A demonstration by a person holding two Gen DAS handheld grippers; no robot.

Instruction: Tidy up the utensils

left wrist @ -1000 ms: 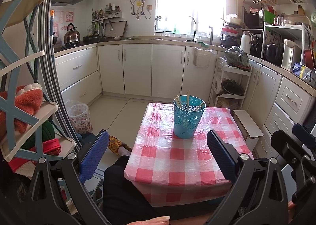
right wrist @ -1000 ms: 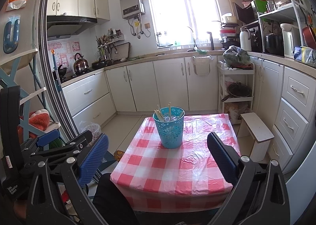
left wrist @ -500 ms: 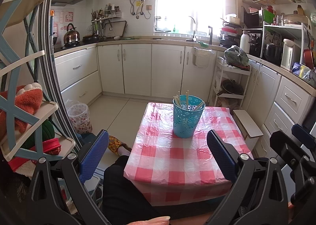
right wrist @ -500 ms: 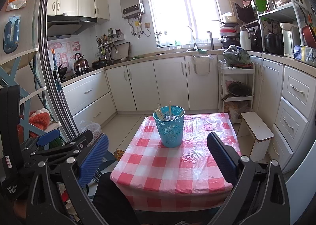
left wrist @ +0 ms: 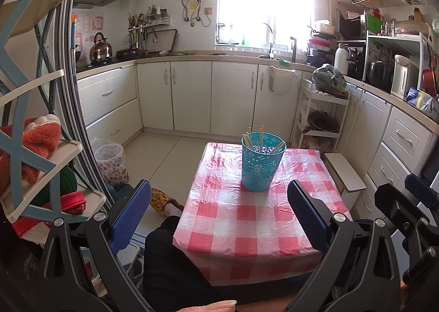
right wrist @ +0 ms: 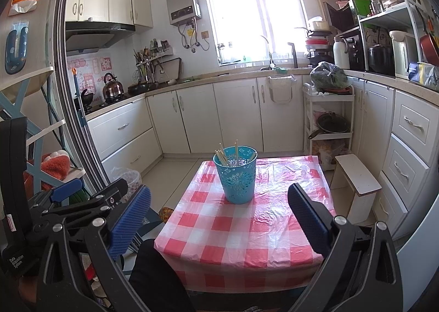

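The left gripper (left wrist: 219,212) and right gripper (right wrist: 219,216) are held spread and empty, well short of the blue perforated basket (right wrist: 236,175) of chopsticks (right wrist: 222,156) on the checked worktop (right wrist: 247,229); being light and tall, it could be tipped by a sideways nudge

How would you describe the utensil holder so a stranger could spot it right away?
Find the small table with the red and white checked cloth in the middle of the kitchen. Standing upright on it is a blue plastic cup with flower-pattern holes, chopsticks poking out; nothing else is on that table.
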